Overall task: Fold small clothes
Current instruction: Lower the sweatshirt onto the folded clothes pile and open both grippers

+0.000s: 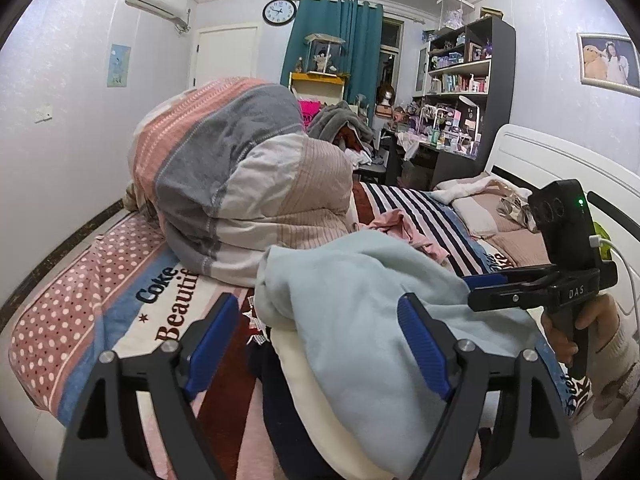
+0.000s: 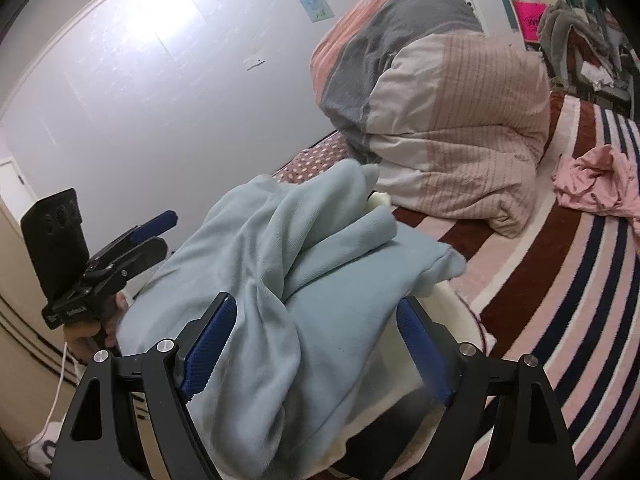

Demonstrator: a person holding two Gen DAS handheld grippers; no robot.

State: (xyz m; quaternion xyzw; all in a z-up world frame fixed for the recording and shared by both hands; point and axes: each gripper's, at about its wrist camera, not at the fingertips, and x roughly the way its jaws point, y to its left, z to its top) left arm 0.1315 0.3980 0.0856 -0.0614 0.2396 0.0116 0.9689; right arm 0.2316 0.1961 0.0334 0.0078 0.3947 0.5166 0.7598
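A light blue garment (image 1: 360, 300) (image 2: 280, 260) lies crumpled on top of a cream garment (image 1: 304, 368) and a dark one, on the bed. My left gripper (image 1: 318, 304) is open, and the blue cloth lies between its blue pads (image 1: 212, 340) without being pinched. My right gripper (image 2: 316, 302) is open too, with the same cloth bunched loosely between its fingers. Each gripper shows in the other's view: the right gripper (image 1: 476, 292) at the cloth's right edge, the left gripper (image 2: 168, 232) at its left edge. Both are hand-held.
A big rolled duvet (image 1: 240, 184) (image 2: 440, 112) sits just behind the pile. A crumpled pink garment (image 1: 400, 224) (image 2: 596, 188) lies on the striped bed sheet (image 2: 560, 280). Pillows and a white headboard (image 1: 560, 160) are at the right. A wall runs along the bed's left side.
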